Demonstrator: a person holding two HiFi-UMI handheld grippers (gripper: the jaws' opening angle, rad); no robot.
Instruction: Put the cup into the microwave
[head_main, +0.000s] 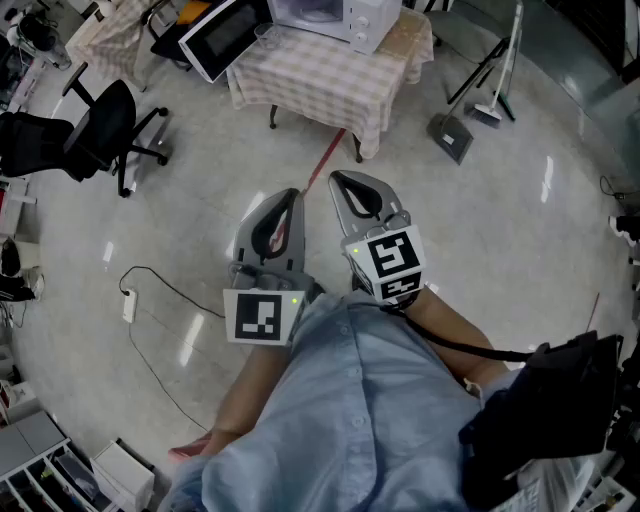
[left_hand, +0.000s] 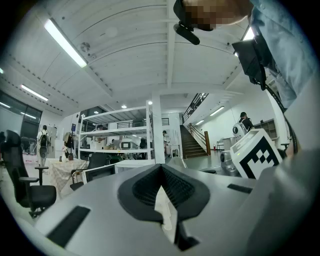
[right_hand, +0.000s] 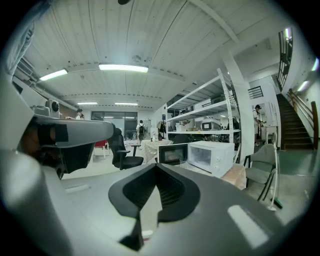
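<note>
The white microwave (head_main: 335, 20) stands on a table with a checked cloth (head_main: 320, 80) at the top of the head view, its dark door (head_main: 222, 38) swung open to the left. A clear cup (head_main: 265, 38) sits on the table beside that door. Both grippers hover over the floor well short of the table. My left gripper (head_main: 292, 196) is shut with nothing in it, and so is my right gripper (head_main: 338, 180). In the right gripper view the microwave (right_hand: 211, 156) and its open door (right_hand: 172, 154) lie ahead, beyond the shut right gripper (right_hand: 156, 167). The left gripper (left_hand: 161, 167) faces shelving.
A black office chair (head_main: 90, 130) stands at the left. A dustpan (head_main: 452, 138) and broom (head_main: 492, 100) rest right of the table. A power strip (head_main: 128, 305) with a cable lies on the floor at the left. A red strip (head_main: 322, 160) runs from under the table.
</note>
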